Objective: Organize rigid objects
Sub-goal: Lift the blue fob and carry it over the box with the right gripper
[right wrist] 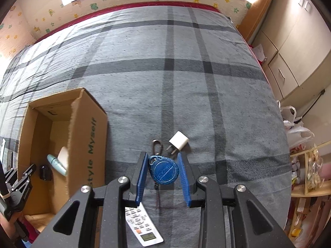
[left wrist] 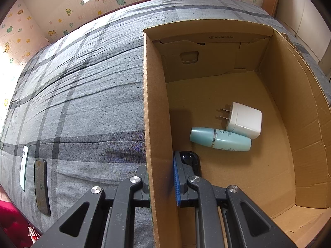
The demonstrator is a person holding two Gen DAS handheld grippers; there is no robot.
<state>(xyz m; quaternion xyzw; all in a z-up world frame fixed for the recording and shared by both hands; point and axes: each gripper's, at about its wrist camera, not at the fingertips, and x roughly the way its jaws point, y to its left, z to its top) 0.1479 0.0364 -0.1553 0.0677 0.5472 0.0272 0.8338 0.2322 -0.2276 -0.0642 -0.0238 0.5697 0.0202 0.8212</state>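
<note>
- Left gripper [left wrist: 160, 177] pinched tight on the left wall of the cardboard box [left wrist: 151, 107]: one finger outside on the bed side, the blue-padded finger inside the box.
- Right gripper [right wrist: 163, 171] set narrow, clamped on a blue key fob [right wrist: 164, 170]; both blue pads press its sides. Fob is held above the bedspread [right wrist: 186, 78], a metal clip [right wrist: 157, 145] at its far end and a thin cord hanging down from the near end.
- Box sits open-topped on the grey plaid bedspread, toward the bed's left part in the right wrist view, green lettering on its right outer wall.
- Inside the box, on its floor: white plug charger [left wrist: 244, 121], prongs pointing at the left wall; teal bottle [left wrist: 220, 138] lying on its side just in front of it, touching or nearly so; a dark glossy object [left wrist: 191, 160] by the left wall, right next to the inner finger, can't tell what it is.
- On the bedspread right of the box: second white charger [right wrist: 179, 140] lying just beyond the fob's clip, prongs toward the near edge.
- White remote [right wrist: 142, 225] on the bedspread under the right gripper, near the bed's near edge, display end nearest.
- Left of the box, near the bed's left edge: dark phone [left wrist: 42, 186] lying flat, a white flat item [left wrist: 24, 165] beside it.
</note>
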